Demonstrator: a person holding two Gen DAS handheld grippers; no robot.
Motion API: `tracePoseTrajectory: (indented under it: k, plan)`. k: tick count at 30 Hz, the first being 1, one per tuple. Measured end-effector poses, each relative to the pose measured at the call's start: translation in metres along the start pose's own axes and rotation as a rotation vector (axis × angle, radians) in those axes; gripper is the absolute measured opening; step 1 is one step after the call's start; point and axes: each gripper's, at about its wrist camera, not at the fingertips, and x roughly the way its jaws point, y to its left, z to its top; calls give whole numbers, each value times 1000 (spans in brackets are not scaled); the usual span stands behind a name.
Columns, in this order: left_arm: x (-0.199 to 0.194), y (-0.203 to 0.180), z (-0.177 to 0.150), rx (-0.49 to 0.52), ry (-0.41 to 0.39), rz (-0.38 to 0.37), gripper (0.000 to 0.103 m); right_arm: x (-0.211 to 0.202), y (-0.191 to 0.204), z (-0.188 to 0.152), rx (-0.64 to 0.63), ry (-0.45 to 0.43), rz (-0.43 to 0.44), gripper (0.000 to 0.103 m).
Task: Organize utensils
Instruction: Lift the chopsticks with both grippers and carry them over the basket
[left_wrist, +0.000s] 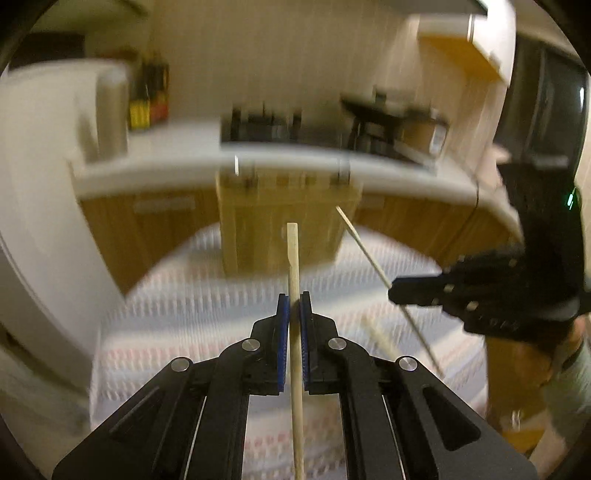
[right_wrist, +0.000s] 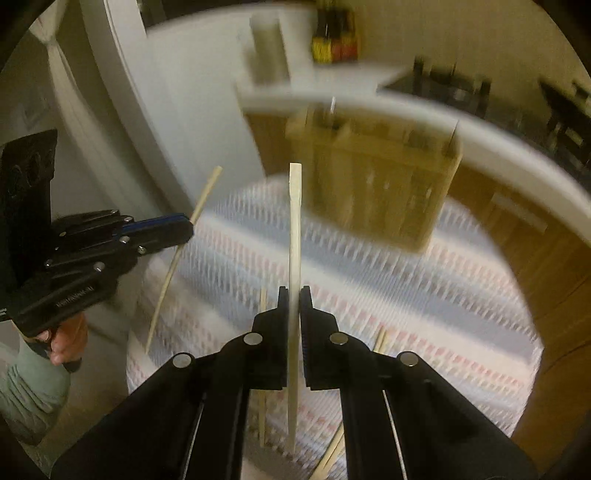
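Observation:
My left gripper (left_wrist: 294, 300) is shut on a pale wooden chopstick (left_wrist: 292, 251) that stands up between its blue pads, lifted above the round table. At the right of the left wrist view, my right gripper (left_wrist: 393, 294) is shut on a second chopstick (left_wrist: 360, 243), which slants. In the right wrist view that gripper (right_wrist: 294, 294) clamps its chopstick (right_wrist: 294, 221) upright, and the left gripper (right_wrist: 190, 230) holds its own chopstick (right_wrist: 207, 192) at the left. A wooden utensil holder (left_wrist: 284, 229) (right_wrist: 380, 188) with several slots stands at the table's far side.
The round table wears a patterned cloth (right_wrist: 424, 295). Loose chopsticks (right_wrist: 262, 369) (left_wrist: 380, 339) lie on it near the front. Behind runs a white kitchen counter (left_wrist: 177, 170) with a stove (left_wrist: 262, 125) and bottles (left_wrist: 147, 99). A person's hand (right_wrist: 66, 339) grips the left tool.

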Motion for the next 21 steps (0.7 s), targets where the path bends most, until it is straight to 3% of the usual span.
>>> tracePoseTrajectory:
  k: [3,8,13,16,21]
  plan:
    - [-15,-4,34,-3,-123,-6,4,-17,-9,24,16,-77,-29,4]
    - [-21,-7,83,0,-236,-16,4,-33,-27,62,51,-191,-57,4]
    - [-18,0,113,0,-340,-17,4,-45,-46,96,95,-317,-103,4]
    - [-11,5,127,-22,-402,-59,4,-47,-58,108,98,-398,-168,4]
    - [3,15,145,-32,-506,-49,4,-40,-69,127,70,-468,-257,4]
